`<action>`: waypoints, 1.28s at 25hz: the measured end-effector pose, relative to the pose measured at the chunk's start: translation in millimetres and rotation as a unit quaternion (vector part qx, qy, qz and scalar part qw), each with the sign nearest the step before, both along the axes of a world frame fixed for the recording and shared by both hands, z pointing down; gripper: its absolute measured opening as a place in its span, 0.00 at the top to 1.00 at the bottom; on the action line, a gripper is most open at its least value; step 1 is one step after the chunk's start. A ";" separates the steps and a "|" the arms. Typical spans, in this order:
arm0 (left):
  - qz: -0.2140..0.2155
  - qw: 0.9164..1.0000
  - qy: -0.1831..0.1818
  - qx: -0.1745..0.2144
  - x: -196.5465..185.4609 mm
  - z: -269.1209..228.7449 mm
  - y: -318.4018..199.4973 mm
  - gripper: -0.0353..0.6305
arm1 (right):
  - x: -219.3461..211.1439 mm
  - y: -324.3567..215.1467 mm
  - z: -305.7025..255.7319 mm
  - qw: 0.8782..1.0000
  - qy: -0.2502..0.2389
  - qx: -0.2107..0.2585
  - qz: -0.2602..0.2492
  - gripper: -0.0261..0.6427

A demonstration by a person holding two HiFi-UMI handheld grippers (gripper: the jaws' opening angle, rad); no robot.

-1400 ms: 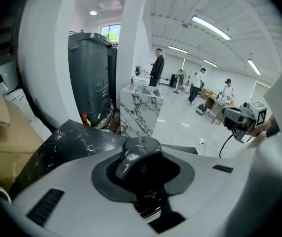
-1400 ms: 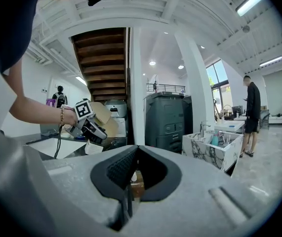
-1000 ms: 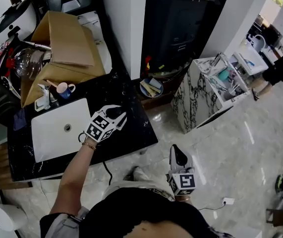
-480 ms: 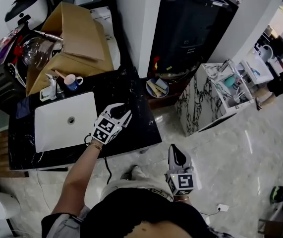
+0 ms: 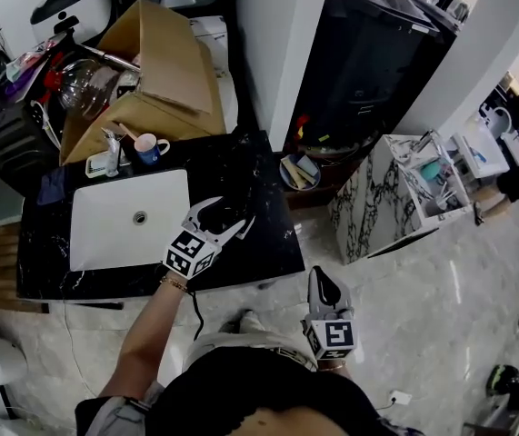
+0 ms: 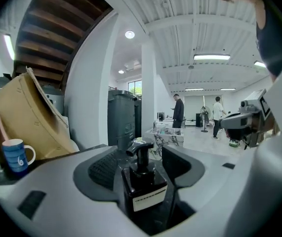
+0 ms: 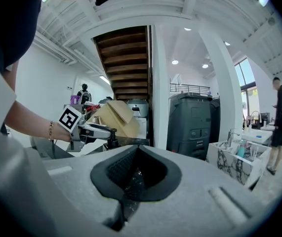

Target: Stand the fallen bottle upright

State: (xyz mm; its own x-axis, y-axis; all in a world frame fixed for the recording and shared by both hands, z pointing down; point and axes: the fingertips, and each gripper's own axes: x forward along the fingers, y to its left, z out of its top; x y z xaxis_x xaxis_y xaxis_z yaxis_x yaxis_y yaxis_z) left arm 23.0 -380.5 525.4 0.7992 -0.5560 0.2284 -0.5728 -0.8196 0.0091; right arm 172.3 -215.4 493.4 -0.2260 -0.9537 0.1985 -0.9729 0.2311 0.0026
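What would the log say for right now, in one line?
bottle: upright on counter | left gripper: fingers opening around bottle | right gripper: shut, empty

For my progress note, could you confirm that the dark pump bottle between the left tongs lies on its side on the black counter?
Not quite: the dark pump bottle stands upright, pump on top, on the black counter, between the left tongs, which are opening. The left gripper view shows it.
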 end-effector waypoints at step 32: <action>-0.166 0.976 0.136 -0.023 -139.9 -41.8 135.7 0.87 | -58.8 -49.9 6.9 0.997 -0.019 -0.016 -0.069 0.95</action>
